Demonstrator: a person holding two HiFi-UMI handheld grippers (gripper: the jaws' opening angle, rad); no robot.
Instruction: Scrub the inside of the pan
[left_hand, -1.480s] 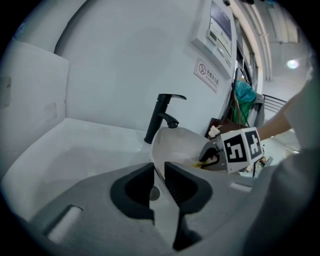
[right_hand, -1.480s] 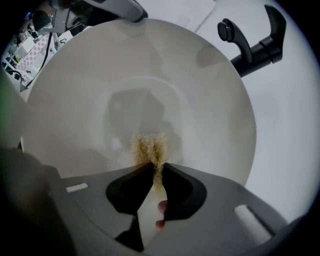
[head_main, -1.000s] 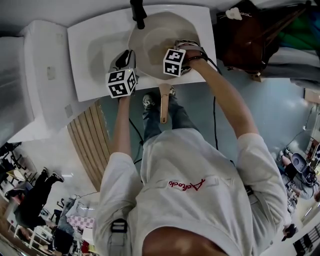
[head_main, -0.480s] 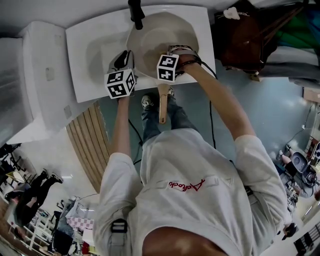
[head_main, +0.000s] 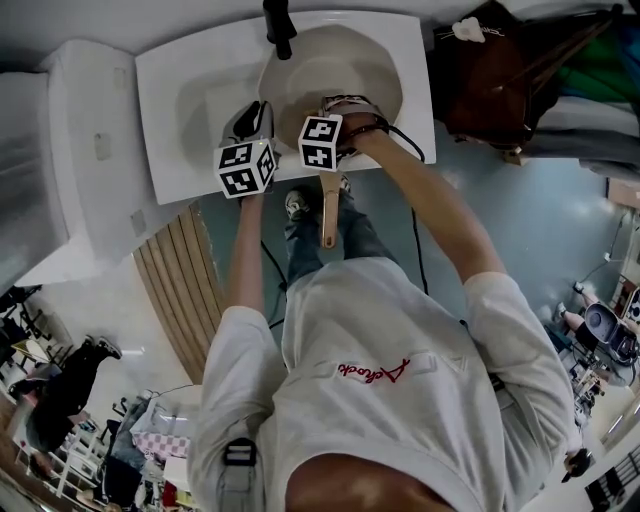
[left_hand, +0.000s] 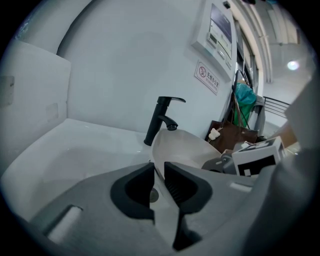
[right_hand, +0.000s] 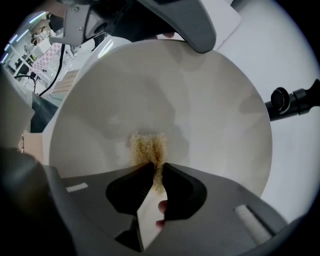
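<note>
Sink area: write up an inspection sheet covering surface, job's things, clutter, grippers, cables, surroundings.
Surface: white sink, black faucet at its back.
Job's things: cream pan sits in the sink; tan scrubber against its inside.
Clutter: nothing seen.
Grippers: left gripper shut on the pan's rim; right gripper shut on the scrubber.
Cables: black cable runs along the right arm.
Surroundings: brown bag beside the sink.

My head view is evenly lit and fairly sharp, but it bows hard toward the edges. Both gripper views sit inside dark round vignettes. A ceiling lamp glares at the right of my left gripper view, while the pan in my right gripper view shows soft light and faint grey shadows.
</note>
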